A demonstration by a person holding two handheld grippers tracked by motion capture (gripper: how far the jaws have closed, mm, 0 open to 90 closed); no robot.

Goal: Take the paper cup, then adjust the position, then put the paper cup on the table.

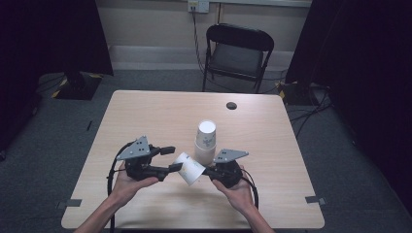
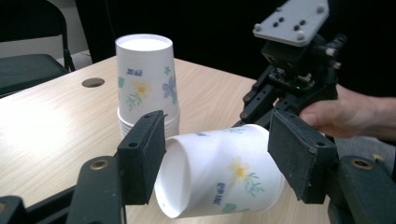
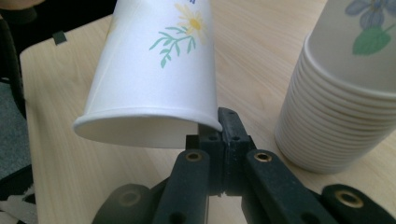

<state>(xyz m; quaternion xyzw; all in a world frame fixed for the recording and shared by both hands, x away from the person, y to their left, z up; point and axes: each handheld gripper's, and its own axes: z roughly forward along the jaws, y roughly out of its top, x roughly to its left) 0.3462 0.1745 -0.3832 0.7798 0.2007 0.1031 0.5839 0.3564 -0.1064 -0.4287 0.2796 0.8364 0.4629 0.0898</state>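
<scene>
Cup [image 2: 219, 179]: on its side above table [image 1: 145, 111], beside stack [image 1: 205, 143] | left gripper [image 2: 219, 158]: jaws clamp cup's body | right gripper [image 3: 219, 135]: jaws pinch cup's rim

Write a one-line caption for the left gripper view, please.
Left gripper squeezes a flowered paper cup held sideways, beside the upside-down cup stack.

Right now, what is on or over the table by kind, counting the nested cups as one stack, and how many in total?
Loose paper cup, held by both grippers: 1
Stack of paper cups, upside down on the table: 1
Grippers, left gripper and right gripper: 2
Total: 4
</scene>
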